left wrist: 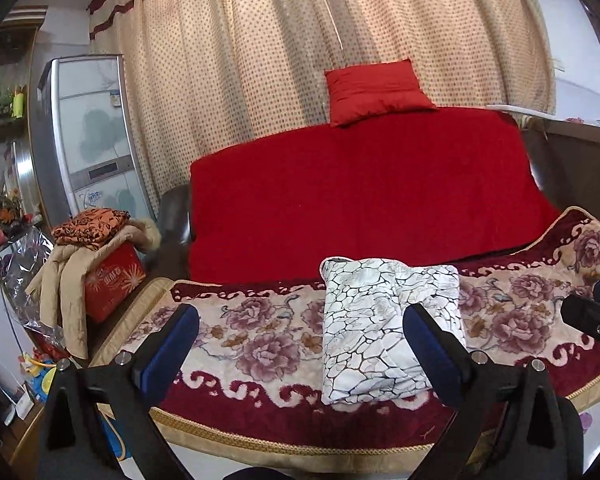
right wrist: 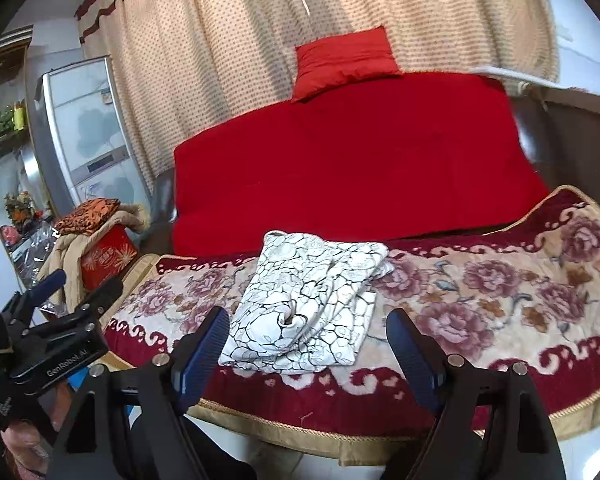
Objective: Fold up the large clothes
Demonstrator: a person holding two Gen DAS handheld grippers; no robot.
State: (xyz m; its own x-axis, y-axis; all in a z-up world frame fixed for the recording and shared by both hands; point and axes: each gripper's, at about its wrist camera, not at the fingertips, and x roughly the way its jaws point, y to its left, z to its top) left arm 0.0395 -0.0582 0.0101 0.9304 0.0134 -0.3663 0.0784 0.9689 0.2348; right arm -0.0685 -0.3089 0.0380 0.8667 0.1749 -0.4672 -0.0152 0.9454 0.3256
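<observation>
A folded white garment with a dark crackle print [left wrist: 384, 332] [right wrist: 300, 320] lies on the floral blanket [left wrist: 260, 344] [right wrist: 480, 300] that covers the sofa seat. My left gripper [left wrist: 302, 316] hangs open in front of the seat's front edge, apart from the garment, with nothing between its blue pads [left wrist: 168, 344]. My right gripper [right wrist: 308, 320] is also open and empty, back from the garment. In the right wrist view the left gripper [right wrist: 84, 282] shows at the left edge. A part of the right gripper's black body [left wrist: 592, 316] shows at the right edge of the left wrist view.
A red blanket [left wrist: 360, 200] drapes the sofa back, with a red cushion [left wrist: 376, 92] on top against the dotted curtain [left wrist: 240, 60]. Left of the sofa a red box [left wrist: 112, 284] carries a beige coat and an orange patterned cloth. A tall silver appliance [left wrist: 96, 132] stands behind it.
</observation>
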